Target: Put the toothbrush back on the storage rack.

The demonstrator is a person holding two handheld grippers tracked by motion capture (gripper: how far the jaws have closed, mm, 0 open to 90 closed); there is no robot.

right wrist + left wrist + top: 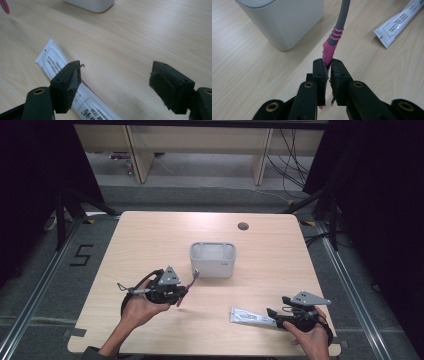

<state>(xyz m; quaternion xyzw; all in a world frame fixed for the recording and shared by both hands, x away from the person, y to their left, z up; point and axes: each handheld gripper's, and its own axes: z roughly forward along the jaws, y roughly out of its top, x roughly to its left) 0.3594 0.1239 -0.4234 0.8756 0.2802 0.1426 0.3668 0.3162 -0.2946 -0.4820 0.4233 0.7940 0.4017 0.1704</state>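
The left gripper (pixel 181 292) is holding a pink-and-grey toothbrush (pixel 331 42), its jaws clamped together on the pink end of the handle while the grey part is pointing up and away toward the white container (pixel 213 259) standing in the middle of the table (pixel 150 235). In the high view the toothbrush (pixel 189 284) is hanging clear of the wood, just to the near left of that container, so the step in hand is probably carrying the brush over to drop it inside. The far end of the brush is small and blurred there, so whether that end is the bristle head is hard to say. The right gripper (pixel 272 314) is resting at the near right, its jaws standing wide apart and gripping nothing, with the white tube (pixel 62 72) lying flat just beside its left jaw. The next move is calling for lifting the brush above the container's rim, lining it up over the opening, and only then letting the jaws part.
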